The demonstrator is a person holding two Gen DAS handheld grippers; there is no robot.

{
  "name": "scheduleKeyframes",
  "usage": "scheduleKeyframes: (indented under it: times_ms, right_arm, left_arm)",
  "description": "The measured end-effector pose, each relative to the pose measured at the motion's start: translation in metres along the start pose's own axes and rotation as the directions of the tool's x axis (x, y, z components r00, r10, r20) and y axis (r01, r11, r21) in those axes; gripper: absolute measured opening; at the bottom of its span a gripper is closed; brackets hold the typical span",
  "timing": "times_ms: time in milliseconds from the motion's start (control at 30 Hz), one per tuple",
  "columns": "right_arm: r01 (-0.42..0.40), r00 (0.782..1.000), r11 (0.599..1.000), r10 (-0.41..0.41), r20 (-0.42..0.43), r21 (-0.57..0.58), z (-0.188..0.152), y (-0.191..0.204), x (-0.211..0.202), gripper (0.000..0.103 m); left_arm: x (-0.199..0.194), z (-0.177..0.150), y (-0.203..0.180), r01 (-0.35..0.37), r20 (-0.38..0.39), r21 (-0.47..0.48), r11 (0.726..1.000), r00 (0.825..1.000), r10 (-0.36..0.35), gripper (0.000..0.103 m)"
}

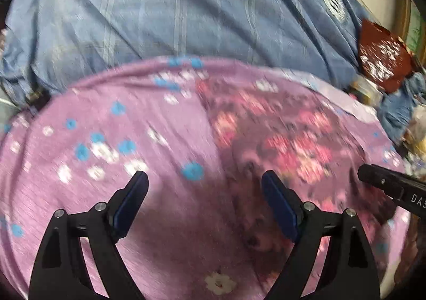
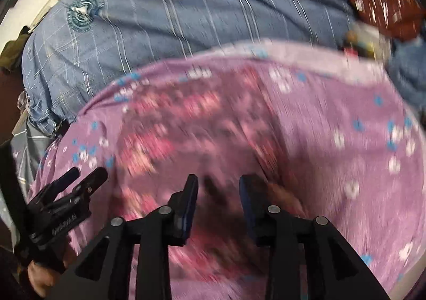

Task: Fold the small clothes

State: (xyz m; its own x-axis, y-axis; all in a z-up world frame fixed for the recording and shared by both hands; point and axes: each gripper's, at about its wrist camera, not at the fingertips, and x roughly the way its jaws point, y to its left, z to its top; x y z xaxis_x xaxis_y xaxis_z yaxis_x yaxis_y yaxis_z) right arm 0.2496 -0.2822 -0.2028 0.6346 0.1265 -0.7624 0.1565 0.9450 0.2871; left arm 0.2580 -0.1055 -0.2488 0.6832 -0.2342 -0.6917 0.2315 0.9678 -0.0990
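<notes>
Purple floral garment [image 1: 165, 140] spread flat on the blue bedsheet [image 1: 186, 12], directly under both grippers. Left gripper [image 1: 205, 180] spread wide, empty. Right gripper [image 2: 218, 183] part-open, empty, nearer the darker pink-flowered panel [image 2: 173, 127].

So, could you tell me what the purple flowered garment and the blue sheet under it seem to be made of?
Purple flowered garment: probably a thin, matte knit, cotton-like; it drapes softly and shows fine streaks, though blur hides the weave. Blue sheet: seemingly woven cotton, matte, with pale stripes, printed round emblems and shallow creases.
</notes>
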Motion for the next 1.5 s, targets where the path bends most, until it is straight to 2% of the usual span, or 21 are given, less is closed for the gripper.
scheduleKeyframes:
  times_ms: [100, 167, 200, 333, 500, 567, 700, 900, 1033, 1167, 1367, 1500]
  right_arm:
    - [0.069, 0.998, 0.996, -0.068, 0.019, -0.053, 0.009, 0.020, 0.026, 0.040]
    - [0.096, 0.995, 0.994, -0.097, -0.014, -0.048, 0.006, 0.020, 0.050, 0.046]
    - [0.115, 0.993, 0.992, -0.114, 0.023, -0.056, 0.002, 0.021, 0.052, 0.047]
    - [0.148, 0.989, 0.984, -0.145, 0.035, -0.095, 0.002, 0.029, 0.053, 0.051]
    - [0.140, 0.990, 0.985, -0.136, 0.048, -0.098, -0.001, 0.027, 0.052, 0.052]
    - [0.137, 0.990, 0.986, -0.132, 0.052, -0.096, -0.002, 0.027, 0.051, 0.052]
    - [0.136, 0.990, 0.985, -0.132, 0.046, -0.107, -0.004, 0.028, 0.049, 0.052]
    - [0.143, 0.989, 0.982, -0.138, 0.050, -0.124, -0.005, 0.029, 0.050, 0.053]
    - [0.149, 0.988, 0.981, -0.145, 0.045, -0.127, -0.004, 0.030, 0.051, 0.056]
    - [0.133, 0.991, 0.986, -0.131, 0.026, -0.097, -0.002, 0.023, 0.053, 0.064]
    - [0.120, 0.993, 0.988, -0.118, 0.028, -0.096, -0.004, 0.023, 0.053, 0.067]
    - [0.109, 0.994, 0.990, -0.106, 0.030, -0.095, -0.004, 0.022, 0.053, 0.069]
  left_arm:
    - [0.007, 0.008, -0.003, -0.051, 0.047, 0.042, 0.998, 0.998, 0.049, 0.088]
    - [0.024, 0.009, -0.009, -0.087, 0.005, 0.126, 0.988, 0.996, 0.088, 0.088]
    - [0.036, 0.006, -0.016, -0.104, -0.032, 0.183, 0.978, 0.993, 0.112, 0.089]
    - [0.032, 0.007, -0.017, -0.105, -0.016, 0.210, 0.972, 0.994, 0.111, 0.089]
    - [0.038, 0.012, 0.000, -0.034, -0.075, 0.114, 0.993, 0.996, 0.043, 0.090]
    - [0.039, 0.011, 0.001, -0.028, -0.080, 0.104, 0.994, 0.996, 0.036, 0.091]
    - [0.040, 0.008, -0.005, -0.065, -0.059, 0.120, 0.991, 0.996, 0.072, 0.099]
    - [0.043, 0.007, -0.006, -0.085, -0.050, 0.122, 0.989, 0.995, 0.091, 0.103]
    - [0.044, 0.008, -0.003, -0.076, -0.062, 0.102, 0.992, 0.995, 0.083, 0.103]
    - [0.045, 0.009, -0.001, -0.070, -0.082, 0.076, 0.995, 0.994, 0.076, 0.103]
    - [0.043, 0.010, -0.003, -0.094, -0.110, 0.063, 0.994, 0.989, 0.100, 0.103]
    - [0.038, 0.011, 0.003, -0.060, -0.132, 0.051, 0.997, 0.989, 0.066, 0.103]
